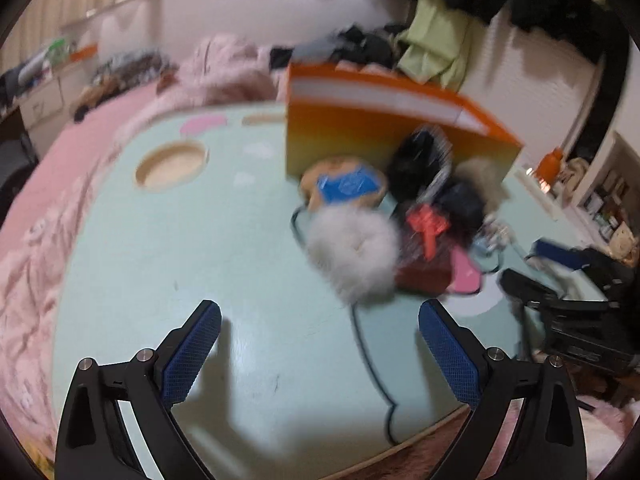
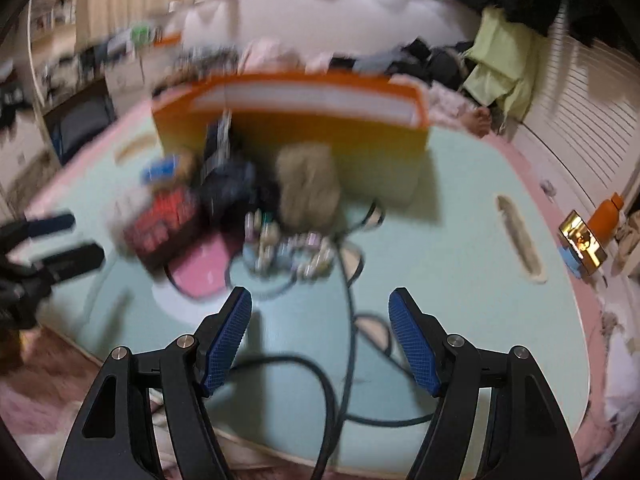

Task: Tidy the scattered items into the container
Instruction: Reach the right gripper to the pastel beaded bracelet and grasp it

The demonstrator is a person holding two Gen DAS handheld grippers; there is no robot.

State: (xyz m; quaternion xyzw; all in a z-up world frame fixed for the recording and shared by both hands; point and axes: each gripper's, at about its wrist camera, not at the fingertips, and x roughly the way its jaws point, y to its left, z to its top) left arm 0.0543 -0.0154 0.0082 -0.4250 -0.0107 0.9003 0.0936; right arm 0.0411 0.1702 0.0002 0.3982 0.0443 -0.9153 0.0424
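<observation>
On the pale green tabletop [image 1: 160, 264], scattered stuff was piled against an orange rectangular cardboard box [image 1: 360, 136]: a fluffy white pom-pom [image 1: 354, 250], a glossy red packet [image 1: 426, 256]. No writing could be read, too blurry. The left gripper [image 1: 320, 344] and right gripper [image 2: 320, 328] were spread wide, nothing held.

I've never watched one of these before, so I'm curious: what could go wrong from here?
Two risks, both guesses. The black cable snakes across the table just ahead of the open right hand-held gripper; it might snag. The items are heaped together, so grabbing the white fluffy ball might drag neighbours along.
</observation>
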